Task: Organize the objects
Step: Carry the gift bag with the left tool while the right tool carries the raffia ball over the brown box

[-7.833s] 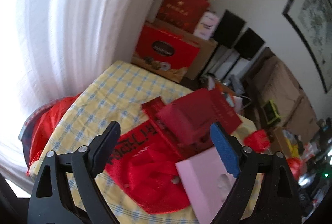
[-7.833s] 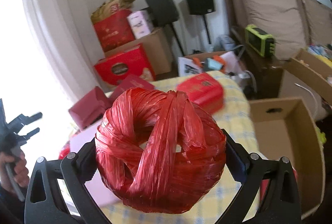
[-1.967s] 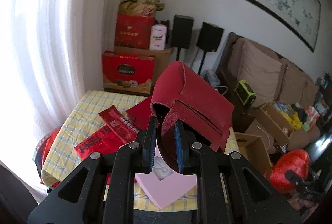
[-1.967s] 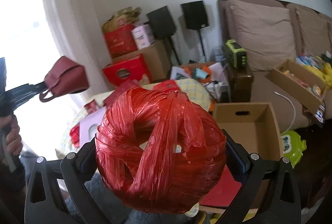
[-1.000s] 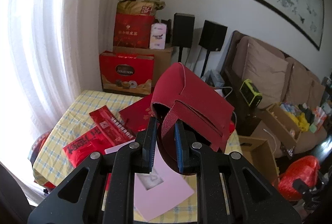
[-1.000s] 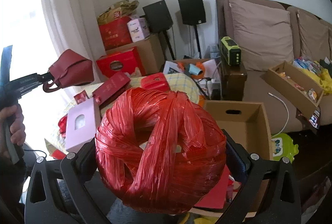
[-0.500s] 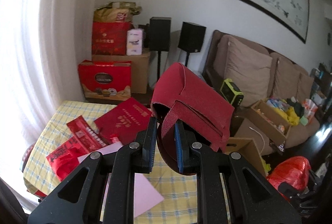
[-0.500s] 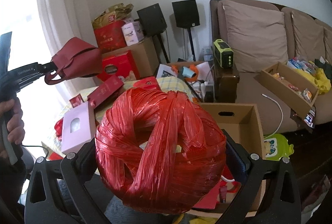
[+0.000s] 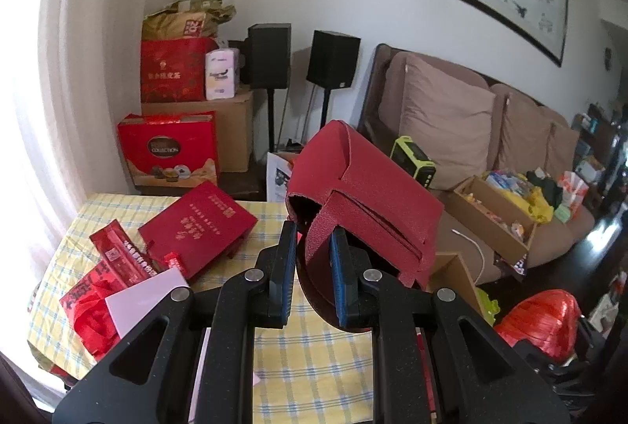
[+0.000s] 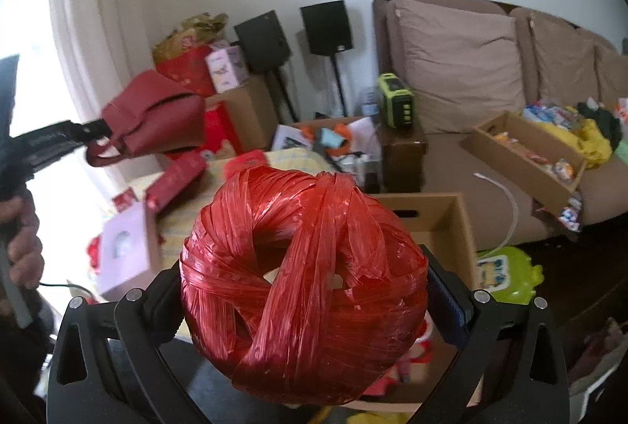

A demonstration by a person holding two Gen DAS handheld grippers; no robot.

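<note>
The left tool (image 9: 312, 259) is clenched on a strap of the dark red leather pouch (image 9: 365, 204), so the pouch hangs out ahead of the blue pads, lifted clear above the yellow checked table (image 9: 314, 365). The right tool (image 10: 304, 290) is clamped around the big ball of red plastic twine (image 10: 304, 282), which fills the gap between its two fingers and sits in the air in front of the open cardboard box (image 10: 443, 224) on the floor beside the table. From where I stand, both things look bound for that box, and the careful way to do it would be to bring each one right over the opening before letting go: the pouch dangles from one thin strap and may swing, so it wants a slow, level carry, and the twine ball is round and slick, so it should be lowered well inside the walls rather than dropped from above. Both tools tilt gently downward and forward. In the right wrist view the left tool reaches in from the left edge with the person's hand (image 10: 21, 243) wrapped around its grip, the pouch held out above the red gift box (image 9: 198, 228) and the pink box (image 10: 125, 247) lying on the table.
</note>
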